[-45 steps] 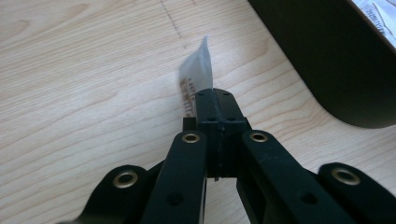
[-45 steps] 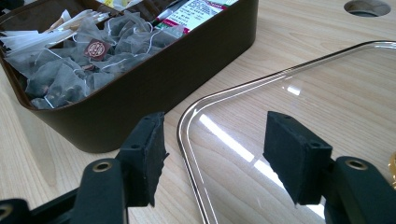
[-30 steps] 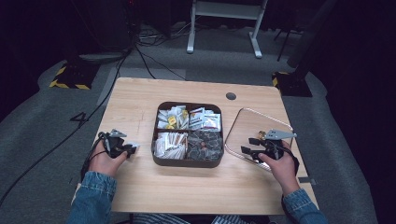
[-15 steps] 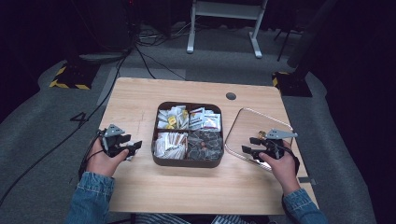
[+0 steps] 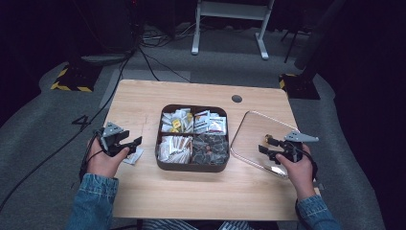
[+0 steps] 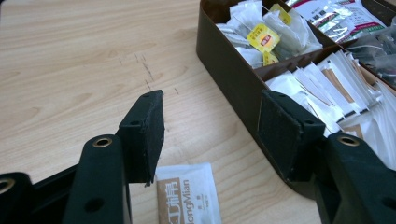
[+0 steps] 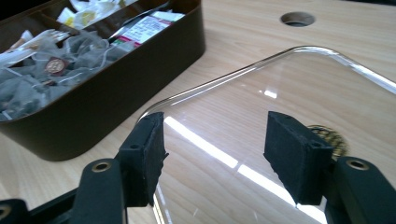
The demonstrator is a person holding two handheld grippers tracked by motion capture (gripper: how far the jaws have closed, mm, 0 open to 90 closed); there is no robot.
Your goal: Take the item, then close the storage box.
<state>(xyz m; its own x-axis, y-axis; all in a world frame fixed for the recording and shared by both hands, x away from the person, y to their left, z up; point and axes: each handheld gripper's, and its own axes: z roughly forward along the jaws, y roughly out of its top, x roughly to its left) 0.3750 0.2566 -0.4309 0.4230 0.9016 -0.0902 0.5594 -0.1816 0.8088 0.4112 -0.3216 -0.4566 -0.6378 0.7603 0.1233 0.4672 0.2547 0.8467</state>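
Note:
A dark brown box [image 5: 192, 166] with four compartments sits mid-table, filled with tea bags and sachets. Its clear lid [image 5: 253, 132] lies flat to the right of it, with a small gold knob [image 7: 329, 140] on it. My left gripper [image 5: 134, 143] stands open just left of the box [image 6: 233, 79], above a white sachet [image 6: 189, 193] that lies on the table. That sachet [image 5: 133, 155] is loose, with nothing holding it. My right gripper [image 5: 265, 145] hovers open over the near part of the lid [image 7: 280, 93], jaws empty.
The wooden table [image 5: 143, 103] has a round cable hole [image 5: 236, 98] at the back right. Cables trail over the grey floor to the left. A white metal stand [image 5: 230, 14] is behind the table.
My left gripper has opened and left the white sachet on the table beside the box. The right gripper has barely moved.

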